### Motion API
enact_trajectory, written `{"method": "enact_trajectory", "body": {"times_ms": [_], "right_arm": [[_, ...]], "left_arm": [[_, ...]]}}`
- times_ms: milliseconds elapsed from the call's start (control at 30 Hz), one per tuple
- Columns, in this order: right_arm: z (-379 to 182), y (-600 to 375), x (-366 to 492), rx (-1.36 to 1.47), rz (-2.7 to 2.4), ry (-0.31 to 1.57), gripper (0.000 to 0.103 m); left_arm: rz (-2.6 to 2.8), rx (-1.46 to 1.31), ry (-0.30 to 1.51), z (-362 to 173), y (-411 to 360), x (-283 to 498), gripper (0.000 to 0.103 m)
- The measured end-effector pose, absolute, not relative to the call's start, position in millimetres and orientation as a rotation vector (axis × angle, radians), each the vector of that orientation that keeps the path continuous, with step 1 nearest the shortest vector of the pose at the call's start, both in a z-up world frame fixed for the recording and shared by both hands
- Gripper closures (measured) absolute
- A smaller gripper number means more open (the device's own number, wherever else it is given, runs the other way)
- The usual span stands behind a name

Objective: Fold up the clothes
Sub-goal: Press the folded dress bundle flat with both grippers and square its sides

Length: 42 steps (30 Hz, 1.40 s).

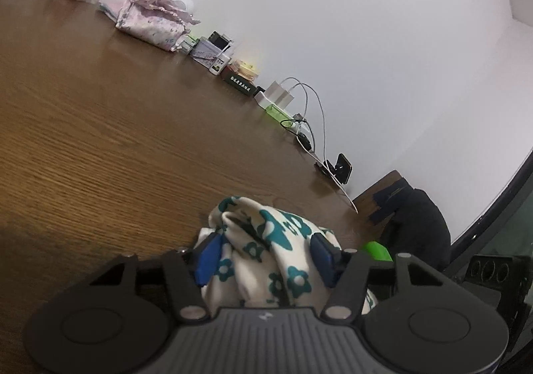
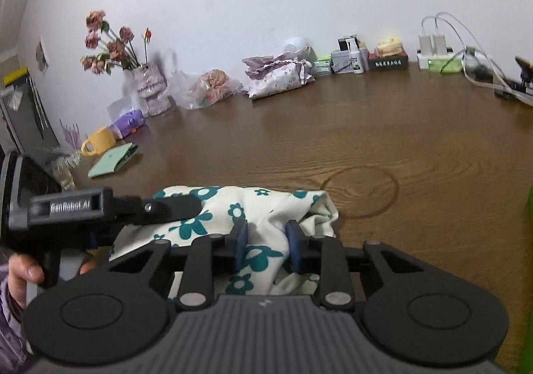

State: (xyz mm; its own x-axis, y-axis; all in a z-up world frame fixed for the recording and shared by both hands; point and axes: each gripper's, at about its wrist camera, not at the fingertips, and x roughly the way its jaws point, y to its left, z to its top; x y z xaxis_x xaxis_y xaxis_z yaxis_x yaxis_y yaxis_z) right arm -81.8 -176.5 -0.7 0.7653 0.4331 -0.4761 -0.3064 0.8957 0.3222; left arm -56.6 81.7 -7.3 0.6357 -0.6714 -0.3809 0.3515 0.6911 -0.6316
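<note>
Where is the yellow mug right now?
In the right wrist view, the yellow mug sits at the table's far left, between the purple toy and the green notebook.

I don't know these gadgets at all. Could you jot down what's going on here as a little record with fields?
Setting: brown wood-grain table against a white wall
Garment: cream cloth with teal flower print, bunched up near the table's front edge
Left claw: blue pads closed on a bundle of the cloth
Right claw: blue pads pinching a fold of the cloth
Person: a hand grips the left tool's handle
Background: vase of dried pink flowers, yellow mug, white chargers with cables
Folding progress: cloth not yet flat or folded
</note>
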Motion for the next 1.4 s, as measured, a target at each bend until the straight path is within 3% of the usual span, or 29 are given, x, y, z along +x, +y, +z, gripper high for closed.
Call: {"method": "enact_trajectory", "body": {"times_ms": [100,167,233,267,400,500,600,667,867,967,1033,1100,1133,1167,1400], "right_arm": [[7.6,-180.5,-88.5,0.221,0.399,0.556,0.07],[19.7,-181.3,-104.1,0.167,0.413,0.507,0.051],[25.6,-179.2,-125.0,0.074,0.446,0.465,0.021],[27.6,-177.7,-136.1,0.022,0.464,0.446,0.02],[20.1,-162.7,-158.8,-0.158,0.486,0.464,0.02],[12.1,-153.1,-163.3,-0.231,0.477,0.49,0.021],[8.5,-153.6,-156.6,-0.179,0.476,0.518,0.034],[5.2,-155.5,-149.8,-0.155,0.475,0.533,0.044],[7.7,-155.1,-131.1,-0.128,0.483,0.555,0.047],[10.9,-153.1,-115.1,-0.124,0.464,0.579,0.048],[13.1,-151.8,-104.4,-0.122,0.451,0.595,0.048],[15.3,-150.5,-93.8,-0.12,0.438,0.612,0.048],[16.3,-149.8,-88.4,-0.119,0.432,0.62,0.048],[17.4,-149.2,-83.1,-0.118,0.426,0.628,0.048],[23.7,-153.7,-26.0,-0.095,0.34,0.71,0.048]], "left_arm": [[-0.604,-0.521,0.609,7.1,90.1,-71.2,0.037],[-0.595,-0.506,0.585,16.6,95.7,-80.9,0.029],[-0.641,-0.436,0.508,29.1,100.3,-104.0,0.018],[-0.682,-0.368,0.463,33.2,99.4,-117.9,0.012],[-0.785,0.053,0.271,32.9,75.6,-171.4,0.009],[-0.743,0.278,0.307,19.8,48.4,-178.3,0.01],[-0.734,0.281,0.392,11.0,39.4,-163.5,0.029],[-0.716,0.256,0.448,8.3,38.6,-150.0,0.035],[-0.692,0.241,0.52,19.2,31.0,-115.1,0.034],[-0.701,0.29,0.504,28.8,30.7,-106.4,0.022],[-0.716,0.288,0.49,33.9,31.2,-99.4,0.022],[-0.732,0.243,0.507,37.4,35.6,-86.3,0.025],[-0.729,0.231,0.527,37.6,35.6,-77.7,0.034],[-0.725,0.223,0.545,37.5,35.3,-69.0,0.036],[-0.753,0.27,0.604,43.2,14.0,0.8,0.041]]}}
